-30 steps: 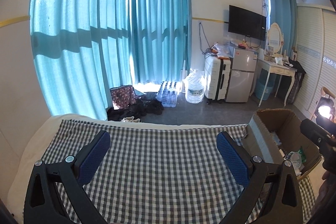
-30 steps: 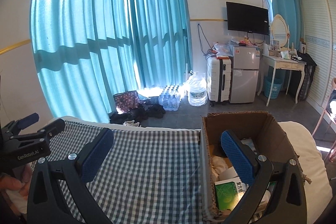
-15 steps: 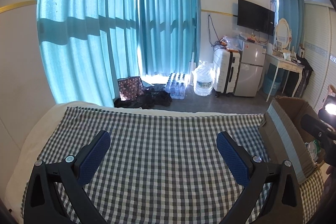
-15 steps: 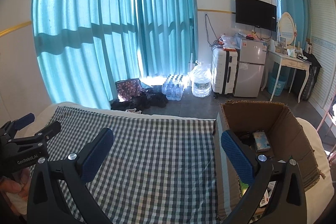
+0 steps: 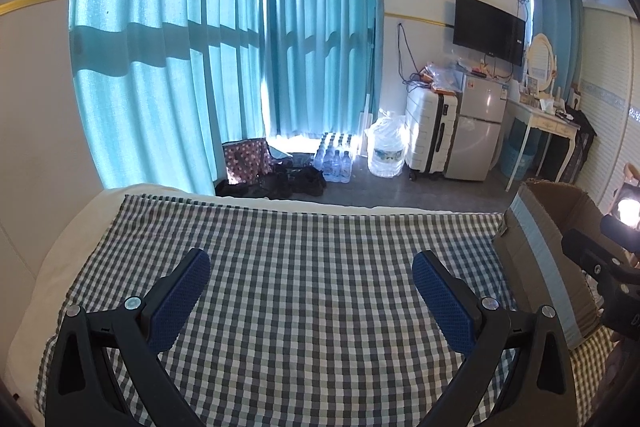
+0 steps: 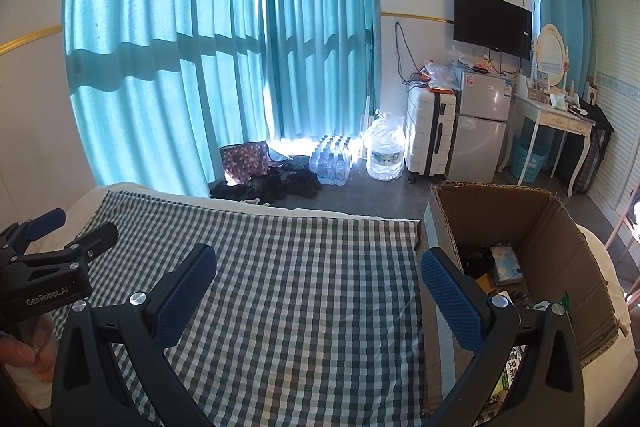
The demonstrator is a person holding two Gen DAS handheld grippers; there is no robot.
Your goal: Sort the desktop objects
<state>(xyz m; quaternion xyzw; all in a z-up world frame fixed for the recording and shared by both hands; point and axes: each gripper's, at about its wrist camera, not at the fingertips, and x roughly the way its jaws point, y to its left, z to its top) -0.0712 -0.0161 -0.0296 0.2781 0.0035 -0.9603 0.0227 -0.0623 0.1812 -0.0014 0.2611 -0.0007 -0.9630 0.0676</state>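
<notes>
A brown cardboard box (image 6: 560, 239) stands at the right end of the checked cloth (image 6: 312, 267), holding several small items, among them a pale blue packet (image 6: 506, 265). My right gripper (image 6: 318, 267) is open and empty, its right finger over the box's near left wall. My left gripper (image 5: 310, 273) is open and empty above the bare checked cloth (image 5: 304, 239). The box's outer wall (image 5: 538, 255) shows at the right edge of the left wrist view. The other gripper (image 6: 44, 267), held by a hand (image 6: 18, 347), appears at the far left of the right wrist view.
The cloth lies on a white bed (image 5: 56, 263). Beyond the bed's far edge are teal curtains (image 5: 224, 59), shoes and water bottles (image 5: 334, 163) on the floor, a white suitcase (image 5: 432, 131), a small fridge (image 5: 476, 131) and a dressing table (image 6: 556, 119).
Both views have pulled back and tilted down over the cloth. The box has slid to the right in both views. Both grippers stay open.
</notes>
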